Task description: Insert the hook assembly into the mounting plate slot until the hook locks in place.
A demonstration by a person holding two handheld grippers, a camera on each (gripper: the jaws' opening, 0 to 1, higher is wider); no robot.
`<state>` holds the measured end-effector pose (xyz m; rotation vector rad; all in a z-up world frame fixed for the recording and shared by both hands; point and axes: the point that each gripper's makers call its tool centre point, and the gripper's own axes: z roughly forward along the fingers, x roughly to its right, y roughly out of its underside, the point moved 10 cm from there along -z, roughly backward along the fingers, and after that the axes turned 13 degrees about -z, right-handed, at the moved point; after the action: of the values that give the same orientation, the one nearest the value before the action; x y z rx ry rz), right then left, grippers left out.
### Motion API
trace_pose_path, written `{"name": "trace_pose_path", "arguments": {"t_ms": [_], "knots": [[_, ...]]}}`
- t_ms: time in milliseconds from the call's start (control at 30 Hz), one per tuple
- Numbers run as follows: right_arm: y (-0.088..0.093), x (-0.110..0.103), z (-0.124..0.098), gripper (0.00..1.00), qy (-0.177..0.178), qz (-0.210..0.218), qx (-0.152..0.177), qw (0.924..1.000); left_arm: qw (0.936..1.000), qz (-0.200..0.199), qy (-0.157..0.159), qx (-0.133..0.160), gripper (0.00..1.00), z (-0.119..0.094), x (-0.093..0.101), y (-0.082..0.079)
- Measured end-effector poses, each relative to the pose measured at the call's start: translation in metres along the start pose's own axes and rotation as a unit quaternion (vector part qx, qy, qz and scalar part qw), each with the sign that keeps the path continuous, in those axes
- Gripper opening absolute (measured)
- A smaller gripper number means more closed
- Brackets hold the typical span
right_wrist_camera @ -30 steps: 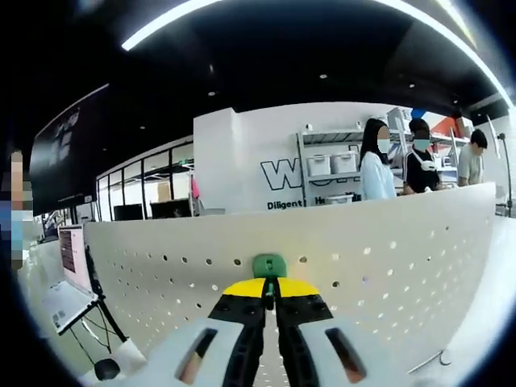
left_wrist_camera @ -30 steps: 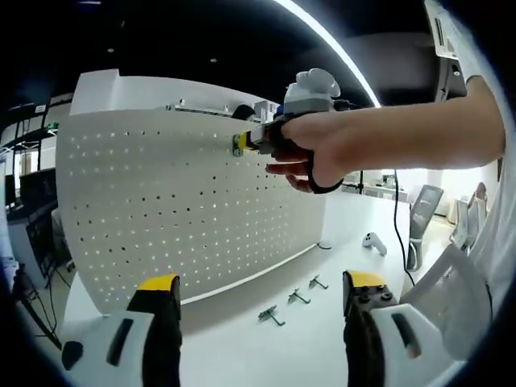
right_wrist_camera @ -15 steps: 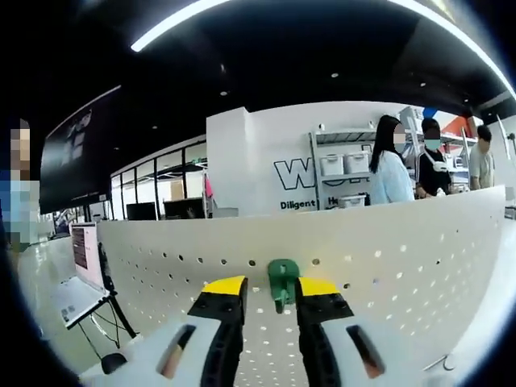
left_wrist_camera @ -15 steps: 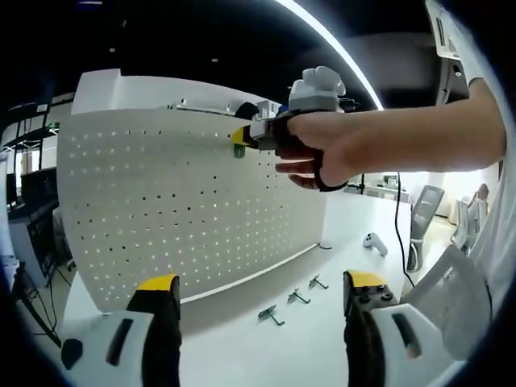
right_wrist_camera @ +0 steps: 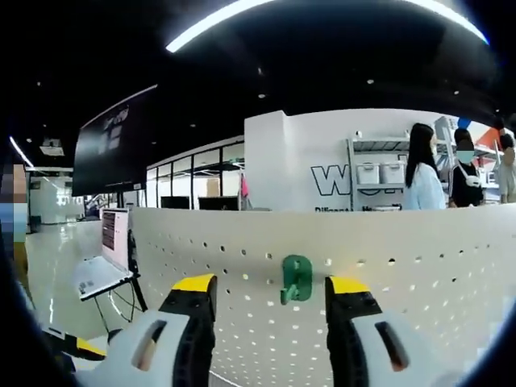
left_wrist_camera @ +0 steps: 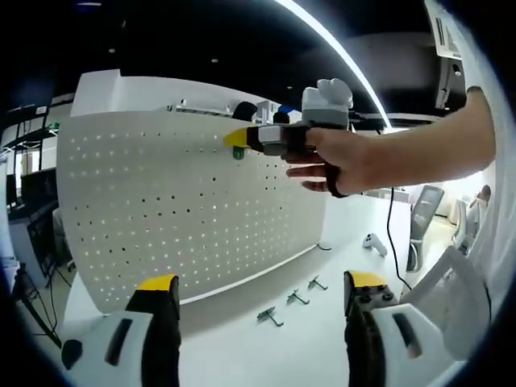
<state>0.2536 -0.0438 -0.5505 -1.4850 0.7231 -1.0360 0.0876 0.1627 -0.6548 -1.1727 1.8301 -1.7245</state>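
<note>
A white perforated mounting plate [left_wrist_camera: 177,201] stands upright on the table. A green hook [right_wrist_camera: 296,278] hangs on the plate near its top edge, also visible as the green hook [left_wrist_camera: 238,151] in the left gripper view. My right gripper [right_wrist_camera: 272,289] is open, its yellow-tipped jaws spread to either side of the hook and apart from it. In the left gripper view the right gripper [left_wrist_camera: 239,139] is held by a hand high against the plate. My left gripper [left_wrist_camera: 260,284] is open and empty, low over the table in front of the plate.
Three metal hooks [left_wrist_camera: 292,302] lie on the white table [left_wrist_camera: 242,347] at the plate's foot. A white controller [left_wrist_camera: 372,241] and a chair [left_wrist_camera: 422,218] lie to the right. People stand by shelves [right_wrist_camera: 379,173] behind the plate; a laptop [right_wrist_camera: 101,270] sits at left.
My right gripper has opened and let go of the green hook, which stays on the plate. The gripper has drawn back slightly to the right. The left gripper has not moved.
</note>
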Motion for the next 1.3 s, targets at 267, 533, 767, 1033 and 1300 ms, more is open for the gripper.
{"name": "trace_pose_path", "arguments": {"t_ms": [267, 533, 767, 1033, 1300], "knots": [[0.003, 0.005, -0.003, 0.61, -0.026, 0.01, 0.007, 0.9996, 1.0, 0.003, 0.001, 0.005, 0.87, 0.002, -0.001, -0.001], [0.005, 0.0, -0.021, 0.66, -0.076, 0.014, 0.023, 0.9968, 0.9998, 0.0, -0.003, 0.02, 0.87, 0.0, 0.004, -0.013], [0.012, 0.003, -0.039, 0.67, -0.099, 0.0, 0.032, 0.9946, 0.9996, -0.01, -0.004, 0.027, 0.88, 0.0, 0.005, -0.014], [0.018, 0.013, -0.058, 0.7, -0.107, 0.003, 0.036, 0.9936, 0.9996, -0.003, -0.008, 0.028, 0.89, 0.001, 0.012, -0.014], [0.022, 0.026, -0.081, 0.72, -0.114, -0.011, 0.03, 0.9929, 0.9993, -0.009, -0.007, 0.035, 0.91, 0.001, 0.015, -0.017]]}}
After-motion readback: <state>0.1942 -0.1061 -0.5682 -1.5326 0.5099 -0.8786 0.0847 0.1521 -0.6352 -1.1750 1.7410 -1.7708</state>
